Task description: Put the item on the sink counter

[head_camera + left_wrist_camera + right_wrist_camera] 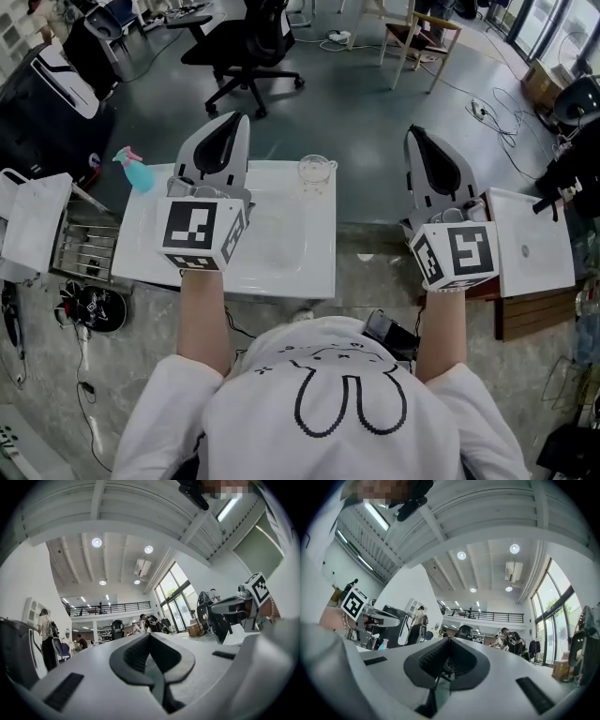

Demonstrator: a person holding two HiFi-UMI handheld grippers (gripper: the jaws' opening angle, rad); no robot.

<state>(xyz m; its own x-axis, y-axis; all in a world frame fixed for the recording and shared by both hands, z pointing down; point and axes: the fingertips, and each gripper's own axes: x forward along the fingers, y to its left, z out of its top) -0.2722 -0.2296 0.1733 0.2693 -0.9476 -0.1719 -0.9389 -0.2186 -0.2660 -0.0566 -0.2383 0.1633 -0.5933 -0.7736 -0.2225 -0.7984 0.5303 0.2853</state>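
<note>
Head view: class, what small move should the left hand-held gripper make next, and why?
Probably tip the left hand-held gripper down toward the sink counter and open it. Its jaws are shut on nothing and it points up at the ceiling, so no item is held yet. Which item is meant is unclear.

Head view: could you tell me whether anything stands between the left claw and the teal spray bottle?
Nothing visible does. The shut, empty left claw is held over the white sink counter; the teal spray bottle with a pink trigger stands left of it, by the counter's far-left corner, open space between.
</note>
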